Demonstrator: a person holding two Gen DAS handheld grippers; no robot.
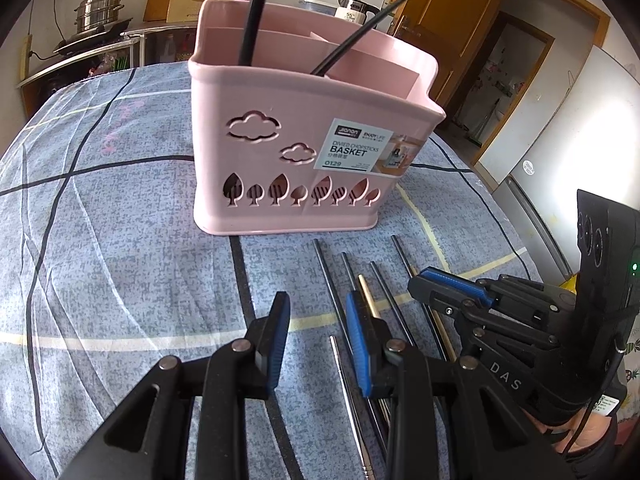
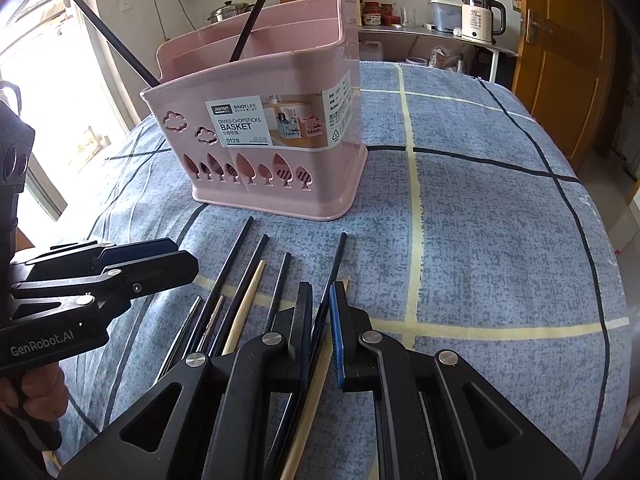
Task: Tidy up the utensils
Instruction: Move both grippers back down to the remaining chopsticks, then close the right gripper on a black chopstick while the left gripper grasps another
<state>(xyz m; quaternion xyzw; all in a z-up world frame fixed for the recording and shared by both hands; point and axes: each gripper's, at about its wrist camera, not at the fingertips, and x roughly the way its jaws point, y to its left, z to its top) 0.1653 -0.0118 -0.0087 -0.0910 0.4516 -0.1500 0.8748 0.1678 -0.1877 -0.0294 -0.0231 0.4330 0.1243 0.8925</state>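
A pink chopstick basket stands upright on a table covered with a blue checked cloth. Two black chopsticks already stand inside it and lean out over the rim. In front of the basket, several loose chopsticks lie side by side on the cloth: dark ones, a pale wooden one and some metal ones.

The left gripper hovers low over the left edge of this row. Its jaws are partly open, and between them only the cloth shows; one blue pad is just beside a dark chopstick.

The right gripper has its jaws nearly closed around a dark chopstick at the right side of the row. The pads seem to press on it, but the view there is too crowded to be sure.
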